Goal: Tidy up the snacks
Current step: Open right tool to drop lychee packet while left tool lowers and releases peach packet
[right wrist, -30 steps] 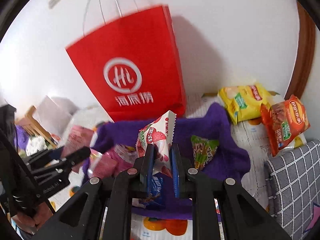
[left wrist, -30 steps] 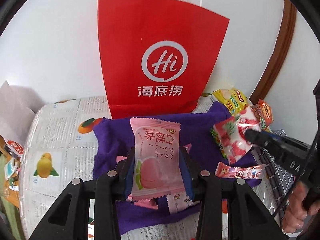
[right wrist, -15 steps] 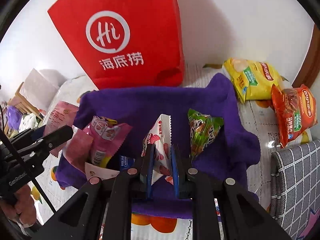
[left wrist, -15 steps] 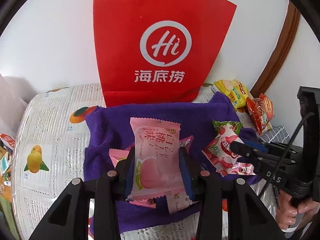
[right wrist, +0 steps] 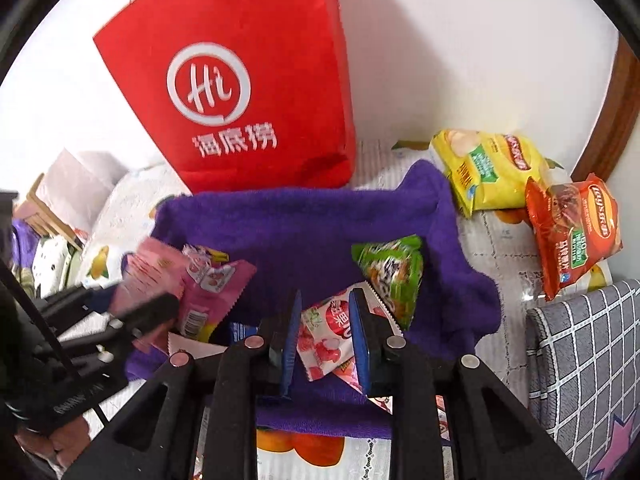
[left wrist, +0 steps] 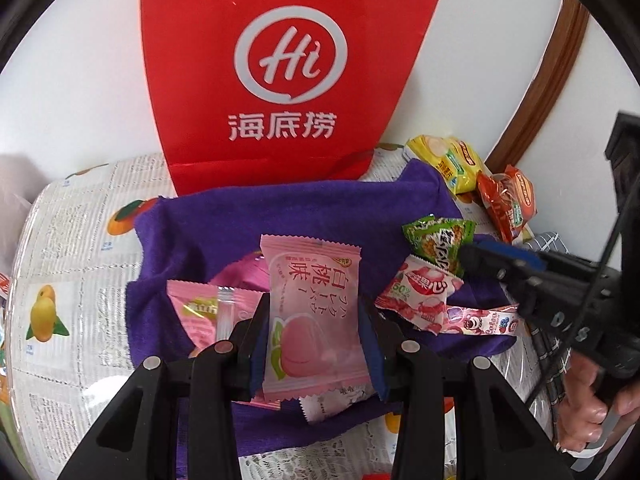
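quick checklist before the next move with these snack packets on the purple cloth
1. Left gripper grip: pads clamp the pink peach packet - ok.
2. Right gripper release: jaws are opening, the strawberry packet lies between them on the purple cloth - ok.
3. Strawberry packet fully free of the right pads - cannot tell.
4. Bare cloth behind the pile for the peach packet - ok.
5. Green packet touches the strawberry packet, so withdrawing may nudge it - not ok.
6. Red paper bag upright behind the cloth - ok.
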### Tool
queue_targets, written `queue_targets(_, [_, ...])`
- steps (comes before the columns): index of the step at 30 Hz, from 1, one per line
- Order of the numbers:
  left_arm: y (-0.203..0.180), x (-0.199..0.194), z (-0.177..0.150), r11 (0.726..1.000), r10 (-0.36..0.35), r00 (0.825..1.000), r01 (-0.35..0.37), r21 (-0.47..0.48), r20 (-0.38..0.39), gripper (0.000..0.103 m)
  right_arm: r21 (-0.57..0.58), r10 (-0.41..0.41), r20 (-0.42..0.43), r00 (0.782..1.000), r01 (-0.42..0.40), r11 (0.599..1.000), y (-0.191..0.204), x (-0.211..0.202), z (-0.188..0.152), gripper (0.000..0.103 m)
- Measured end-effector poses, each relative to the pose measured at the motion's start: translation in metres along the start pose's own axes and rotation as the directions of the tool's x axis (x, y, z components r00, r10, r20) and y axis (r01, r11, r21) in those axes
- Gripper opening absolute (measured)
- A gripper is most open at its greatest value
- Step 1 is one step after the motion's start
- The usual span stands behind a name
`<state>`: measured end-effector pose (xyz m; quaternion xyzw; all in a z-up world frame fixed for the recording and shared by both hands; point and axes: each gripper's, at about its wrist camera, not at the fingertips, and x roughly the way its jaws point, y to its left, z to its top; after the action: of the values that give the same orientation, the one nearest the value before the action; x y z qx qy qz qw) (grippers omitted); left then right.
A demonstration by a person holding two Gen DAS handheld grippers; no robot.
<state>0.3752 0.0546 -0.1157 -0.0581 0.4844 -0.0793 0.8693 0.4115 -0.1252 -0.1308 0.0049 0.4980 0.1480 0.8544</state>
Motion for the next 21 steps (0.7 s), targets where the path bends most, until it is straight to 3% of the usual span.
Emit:
queue_targets(8, [-0.004,0.007,-0.003,1.0,-0.018,0.999,0.018,-0.004,-0.027,0.04,-0.019,-0.018,0.049,0.999,0.019,1.0,0.004,-0.014,0.001,0.04])
queue_targets(11, [-0.006,0.008,-0.004,1.0,-0.013,1.0,0.013,0.007,-0.027,0.041,-0.027,-0.014,0.067,0.998,0.016,1.0,0.007,-0.018,0.001,0.04])
queue_targets(12, [-0.006,0.008,-0.003,1.0,-0.019,1.0,0.019,0.001,-0.025,0.042,-0.024,-0.012,0.073,0.997,0.014,1.0,0.007,-0.019,0.001,0.04])
queue_targets(16, [-0.002,0.006,-0.001,0.999,-0.037,0.999,0.036,-0.023,-0.009,0.065,-0.006,-0.008,0.083,0.997,0.009,1.0,0.005,-0.023,0.002,0.04])
queue_targets(21, [0.001,-0.002,0.002,0.999,-0.013,1.0,0.014,-0.034,0.022,0.065,0.024,-0.021,0.102,0.995,0.019,1.0,0.001,-0.029,0.002,0.04])
